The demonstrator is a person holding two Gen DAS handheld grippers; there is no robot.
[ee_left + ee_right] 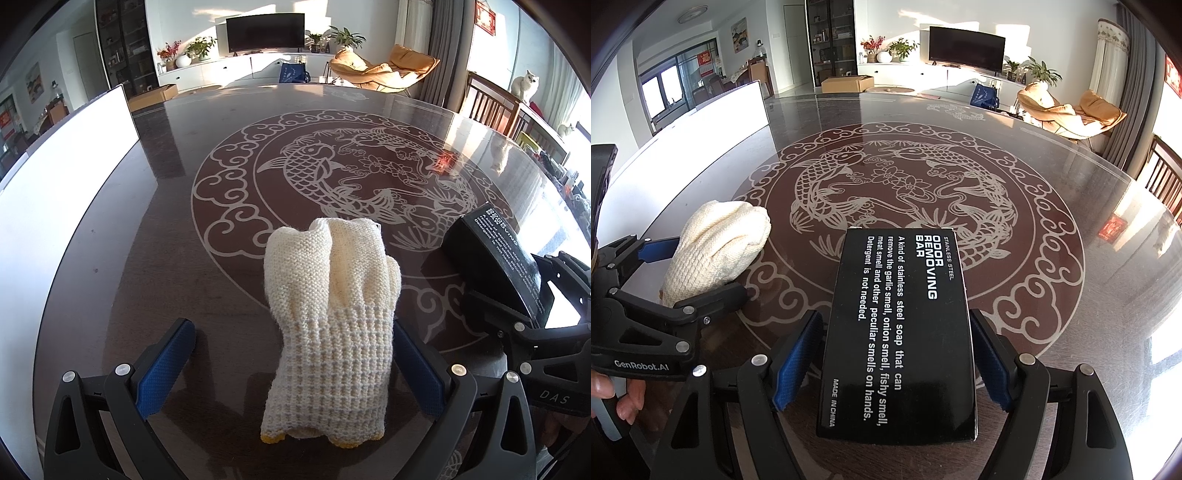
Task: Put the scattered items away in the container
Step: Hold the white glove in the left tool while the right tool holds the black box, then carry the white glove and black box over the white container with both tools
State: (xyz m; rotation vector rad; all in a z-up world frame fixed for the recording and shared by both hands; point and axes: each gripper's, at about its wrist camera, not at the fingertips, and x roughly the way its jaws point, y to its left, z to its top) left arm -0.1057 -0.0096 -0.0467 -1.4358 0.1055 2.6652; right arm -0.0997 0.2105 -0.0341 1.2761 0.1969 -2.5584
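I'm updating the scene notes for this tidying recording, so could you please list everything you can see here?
glove: one, cream knit with yellow cuff edge, lying on the table between the left gripper's fingers, no pad clearly pressing it
box: one, black with white print, on the table between the right gripper's fingers
container: one, white, at the table's left edge
table: one, dark brown with pale fish pattern
television: one, black, on the far white cabinet
lounge chair: one, tan, far right
cat: one, white, by the right window
left gripper: one, black with blue pads, open
right gripper: one, black with blue pads, astride the box
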